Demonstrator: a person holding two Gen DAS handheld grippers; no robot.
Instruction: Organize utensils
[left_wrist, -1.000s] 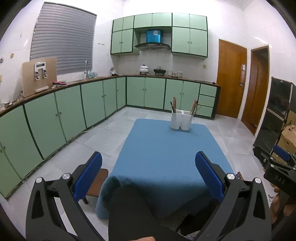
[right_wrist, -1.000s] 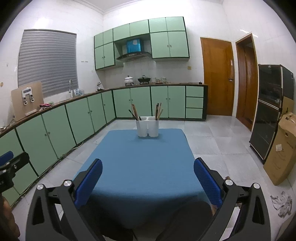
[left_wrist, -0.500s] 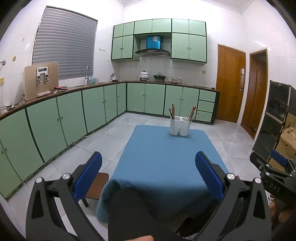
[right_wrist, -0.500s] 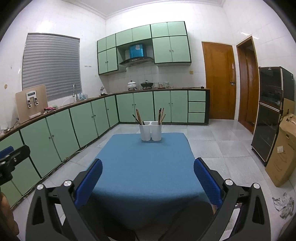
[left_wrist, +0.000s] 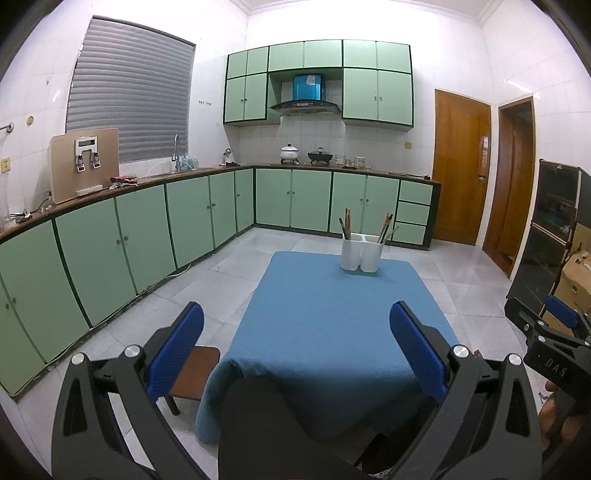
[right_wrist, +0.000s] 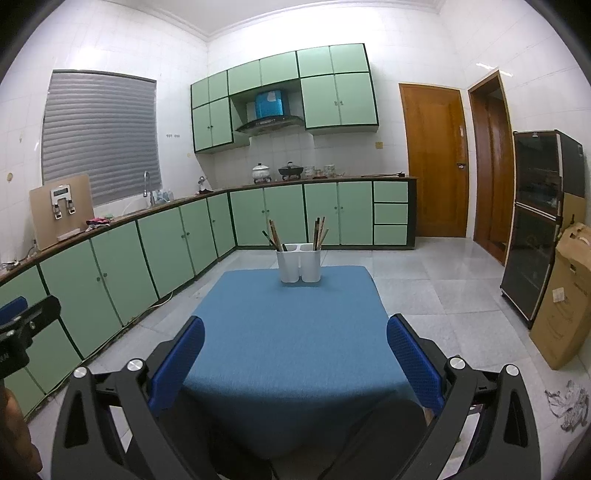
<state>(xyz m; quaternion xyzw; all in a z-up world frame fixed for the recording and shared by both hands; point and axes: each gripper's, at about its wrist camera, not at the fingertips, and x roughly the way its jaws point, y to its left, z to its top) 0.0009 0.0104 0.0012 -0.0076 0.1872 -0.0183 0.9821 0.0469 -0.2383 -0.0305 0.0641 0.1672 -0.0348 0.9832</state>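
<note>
We hold left gripper (left_wrist: 295, 332) and right gripper (right_wrist: 295, 343) spread wide, empty, near the table (right_wrist: 295, 350) edge. Holder (right_wrist: 299, 266) with chopsticks (right_wrist: 319, 233) sits at far end.

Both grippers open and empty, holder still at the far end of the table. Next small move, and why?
Probably bring the right gripper forward over the blue tablecloth toward the white holder. Both grippers are open and hold nothing, the left gripper included, and the chopsticks stand upright in the holder's two cups at the far edge, well ahead of either gripper. The holder sits nearly centred in the right wrist view.
</note>
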